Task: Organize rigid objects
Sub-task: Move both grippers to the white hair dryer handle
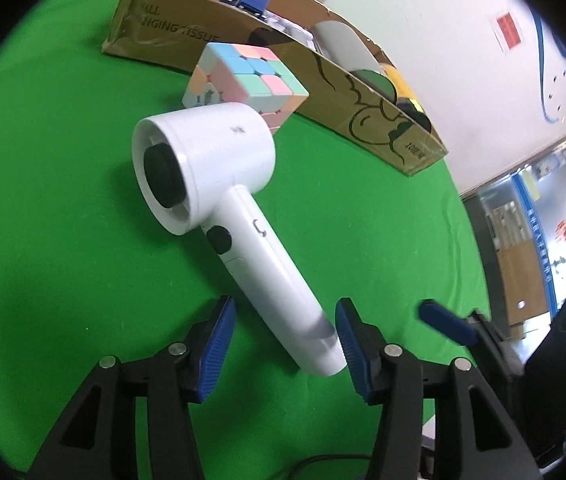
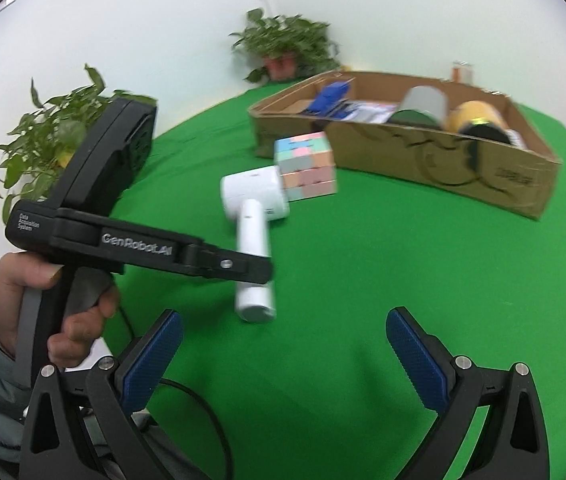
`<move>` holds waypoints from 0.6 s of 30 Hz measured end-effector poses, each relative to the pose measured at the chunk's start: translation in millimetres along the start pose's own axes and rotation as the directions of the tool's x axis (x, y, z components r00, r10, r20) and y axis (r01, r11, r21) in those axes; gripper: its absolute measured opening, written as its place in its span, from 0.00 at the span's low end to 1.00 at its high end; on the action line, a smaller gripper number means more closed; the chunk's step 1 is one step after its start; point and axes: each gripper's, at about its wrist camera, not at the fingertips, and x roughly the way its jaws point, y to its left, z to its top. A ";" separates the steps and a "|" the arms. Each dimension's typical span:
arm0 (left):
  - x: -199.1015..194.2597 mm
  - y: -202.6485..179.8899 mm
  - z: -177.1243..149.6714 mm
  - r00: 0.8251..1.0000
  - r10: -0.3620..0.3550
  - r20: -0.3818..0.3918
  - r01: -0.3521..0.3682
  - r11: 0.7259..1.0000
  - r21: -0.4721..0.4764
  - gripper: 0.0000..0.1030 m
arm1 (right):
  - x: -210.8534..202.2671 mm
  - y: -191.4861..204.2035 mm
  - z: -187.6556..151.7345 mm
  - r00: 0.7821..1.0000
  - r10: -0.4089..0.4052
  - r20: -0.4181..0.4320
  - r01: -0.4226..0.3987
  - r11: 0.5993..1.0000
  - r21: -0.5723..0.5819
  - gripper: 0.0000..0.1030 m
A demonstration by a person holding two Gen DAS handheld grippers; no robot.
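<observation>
The left gripper (image 1: pixel 285 342) has its blue ribbed pads spread apart on either side of the lower end of the handle of a white handheld fan with a round barrel head and black centre cap (image 1: pixel 223 200). The right pad sits right at the handle's butt, though contact cannot be confirmed; the left pad stands clear of it. The fan lies flat on the green cloth-covered table (image 1: pixel 63 200), its head pointing toward the far edge. Just behind the head, a pastel-coloured puzzle cube (image 1: pixel 245 80) rests close against it. Beyond the cube, a long, shallow brown cardboard box (image 1: pixel 363 92) runs along the table's far side, holding a blue item, a grey cylinder and a yellow cylinder with a dark end.

The right gripper (image 2: pixel 283 354) hangs open above bare cloth near the table's near edge, holding nothing, well short of the fan (image 2: pixel 255 216).
</observation>
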 end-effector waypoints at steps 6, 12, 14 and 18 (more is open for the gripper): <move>5.6 4.3 2.5 1.000 -0.021 0.011 0.021 0.999 -0.028 0.49 | 30.1 14.5 13.6 0.999 -0.029 -0.046 0.027 0.999 -0.036 0.58; 2.3 5.0 -0.3 1.000 -0.011 0.012 0.011 1.000 -0.008 0.49 | 46.0 27.1 5.9 0.994 0.011 -0.106 -0.014 1.000 -0.020 0.23; 2.5 6.7 0.9 1.000 -0.013 0.005 0.013 1.000 0.002 0.48 | 46.7 32.8 4.2 0.995 -0.002 -0.097 0.001 1.000 -0.011 0.23; -0.1 10.7 -1.4 1.000 0.000 0.005 0.000 1.000 0.004 0.38 | 45.8 29.0 1.7 0.995 0.022 -0.094 -0.017 0.999 0.052 0.23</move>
